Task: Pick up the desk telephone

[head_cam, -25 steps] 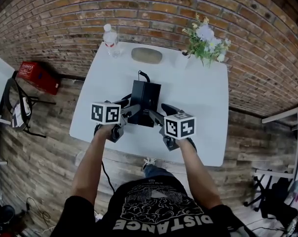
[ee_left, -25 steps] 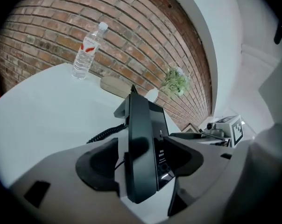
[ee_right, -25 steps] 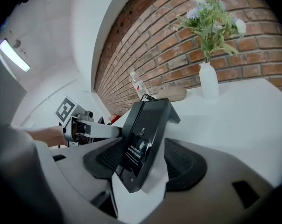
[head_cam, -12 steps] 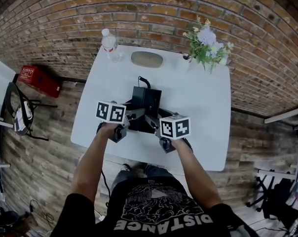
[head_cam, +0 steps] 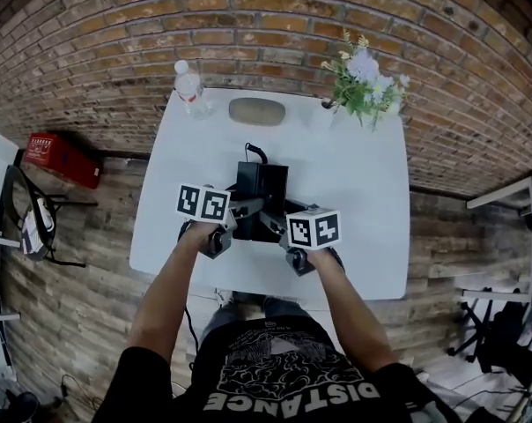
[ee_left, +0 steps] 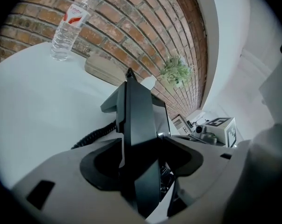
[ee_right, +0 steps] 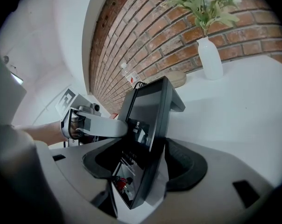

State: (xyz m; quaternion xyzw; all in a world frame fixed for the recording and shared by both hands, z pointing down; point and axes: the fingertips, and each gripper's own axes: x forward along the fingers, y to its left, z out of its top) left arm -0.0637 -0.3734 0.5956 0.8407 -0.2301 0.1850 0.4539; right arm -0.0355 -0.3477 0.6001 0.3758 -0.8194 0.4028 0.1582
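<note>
Left gripper [ee_left: 141,160] jaws were pinched on the left edge of the desk telephone [head_cam: 262,181] and right gripper [ee_right: 145,164] jaws on its right edge, from its 7 and 5 o'clock. Left hand [head_cam: 201,234] and right hand [head_cam: 315,256] gripped the handles, forearms stretched forward side by side. Telephone was at mid white table [head_cam: 363,201], contact with the top not discernible. White vase [ee_right: 209,59] at 1 o'clock held flowers [head_cam: 367,70]; capped clear bottle [head_cam: 189,86] at 11 o'clock, contents unreadable.

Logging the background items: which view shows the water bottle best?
The left gripper view: the water bottle stands whole, label visible. The head view shows it small; the right gripper view, tiny and far off.
</note>
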